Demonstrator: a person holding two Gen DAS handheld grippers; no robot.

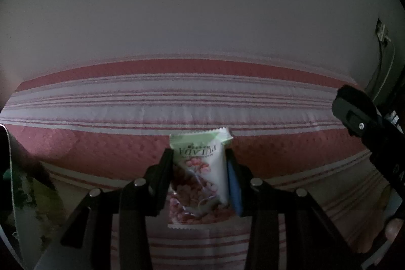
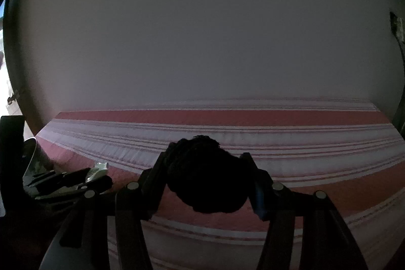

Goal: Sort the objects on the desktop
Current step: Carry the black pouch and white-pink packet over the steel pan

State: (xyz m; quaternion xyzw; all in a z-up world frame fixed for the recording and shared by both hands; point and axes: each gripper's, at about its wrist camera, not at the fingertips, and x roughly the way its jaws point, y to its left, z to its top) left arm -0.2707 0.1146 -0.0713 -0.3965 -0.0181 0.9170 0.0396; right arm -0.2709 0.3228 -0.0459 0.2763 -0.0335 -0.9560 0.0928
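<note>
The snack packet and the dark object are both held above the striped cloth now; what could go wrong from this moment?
1. The left gripper pinches the snack packet only at its sides; the thin wrapper may slip or crumple.
2. The right gripper holds a dark fuzzy object too dim to identify, so it may be sorted wrongly.
3. The two grippers are close together and could collide.

The snack packet (image 1: 202,168), white and pale green with red nuts printed on it and upside-down lettering, stands upright between two black fingers, its crimped top bent to the right. A dark, rough-surfaced lump (image 2: 205,173), too shadowed to identify, sits between another pair.
</note>
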